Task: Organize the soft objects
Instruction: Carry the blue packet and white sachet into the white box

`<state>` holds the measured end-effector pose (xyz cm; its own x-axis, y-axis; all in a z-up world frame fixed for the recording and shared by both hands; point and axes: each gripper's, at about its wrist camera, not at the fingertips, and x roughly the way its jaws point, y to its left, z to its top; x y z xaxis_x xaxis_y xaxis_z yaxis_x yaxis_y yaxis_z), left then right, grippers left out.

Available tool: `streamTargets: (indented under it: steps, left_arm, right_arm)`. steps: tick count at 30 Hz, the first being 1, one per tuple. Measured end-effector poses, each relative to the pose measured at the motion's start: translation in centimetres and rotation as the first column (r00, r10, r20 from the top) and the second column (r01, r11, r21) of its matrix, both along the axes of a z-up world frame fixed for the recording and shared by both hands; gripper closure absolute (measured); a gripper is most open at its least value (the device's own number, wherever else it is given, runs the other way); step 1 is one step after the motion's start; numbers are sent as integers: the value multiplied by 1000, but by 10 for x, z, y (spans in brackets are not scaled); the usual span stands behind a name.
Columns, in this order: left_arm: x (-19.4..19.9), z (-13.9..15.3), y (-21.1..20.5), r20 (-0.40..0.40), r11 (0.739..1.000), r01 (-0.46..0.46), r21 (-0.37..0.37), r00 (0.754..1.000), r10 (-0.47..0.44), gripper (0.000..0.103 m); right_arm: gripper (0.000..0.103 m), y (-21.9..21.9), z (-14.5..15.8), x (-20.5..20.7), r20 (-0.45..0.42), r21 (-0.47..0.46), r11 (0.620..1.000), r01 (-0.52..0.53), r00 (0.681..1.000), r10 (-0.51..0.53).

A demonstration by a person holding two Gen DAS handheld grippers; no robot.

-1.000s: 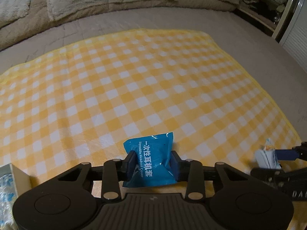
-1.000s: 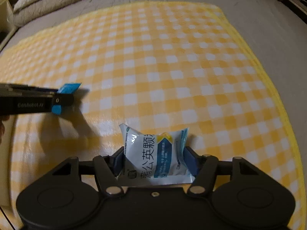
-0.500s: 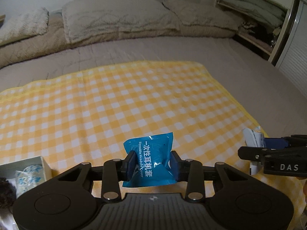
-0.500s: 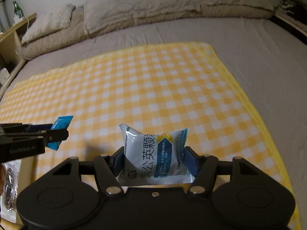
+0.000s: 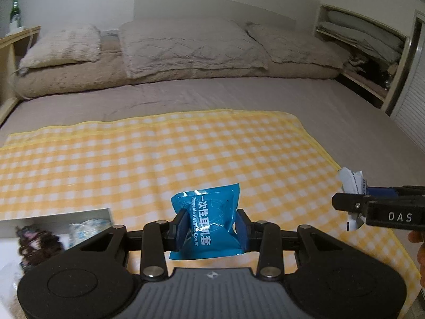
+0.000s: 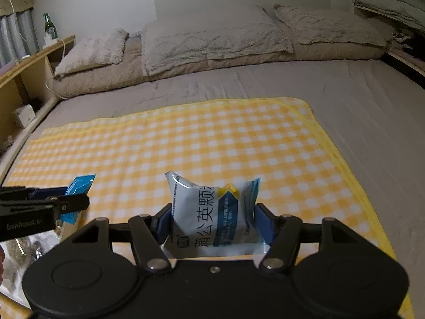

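My left gripper [image 5: 209, 228] is shut on a blue plastic packet [image 5: 209, 220] with white lettering, held above the yellow checked blanket [image 5: 159, 154]. My right gripper [image 6: 213, 226] is shut on a white and blue packet [image 6: 212, 212] with Chinese lettering. The right gripper also shows at the right edge of the left wrist view [image 5: 353, 204], the left gripper at the left edge of the right wrist view [image 6: 77, 199]. A white box [image 5: 87, 215] holding soft items lies at the lower left.
The blanket lies on a grey bed [image 5: 239, 98] with pillows [image 5: 186, 45] at the head. A wooden shelf with a green bottle [image 6: 49, 26] stands on the left. A cupboard with folded bedding [image 5: 364, 29] is on the right.
Both grippers have risen and tilted up with their packets still held. The view now takes in the pillows and wall, and the white box has come into sight at lower left.
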<state>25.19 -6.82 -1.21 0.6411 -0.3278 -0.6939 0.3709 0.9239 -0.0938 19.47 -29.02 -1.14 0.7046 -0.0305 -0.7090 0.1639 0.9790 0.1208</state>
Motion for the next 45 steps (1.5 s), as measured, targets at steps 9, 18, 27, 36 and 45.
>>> streamTargets:
  steps: [9, 18, 27, 36, 45]
  left_arm:
    - [-12, 10, 52, 15, 996, -85, 1, 996, 85, 63]
    - [-22, 17, 115, 27, 983, -185, 5, 982, 185, 63]
    - [-37, 20, 181, 39, 959, -283, 4, 958, 283, 63]
    - [-52, 18, 245, 43, 944, -330, 27, 944, 329, 63]
    - [-64, -6, 301, -24, 936, -348, 59, 937, 350, 63]
  right_arm:
    - [38, 32, 2, 9, 5, 45, 998, -39, 999, 38]
    - [38, 85, 8, 24, 20, 82, 990, -114, 993, 113]
    - [38, 156, 11, 37, 28, 117, 968, -222, 975, 220]
    - [38, 228, 7, 49, 15, 123, 937, -327, 945, 328]
    - [38, 297, -6, 72, -11, 152, 919, -365, 929, 371]
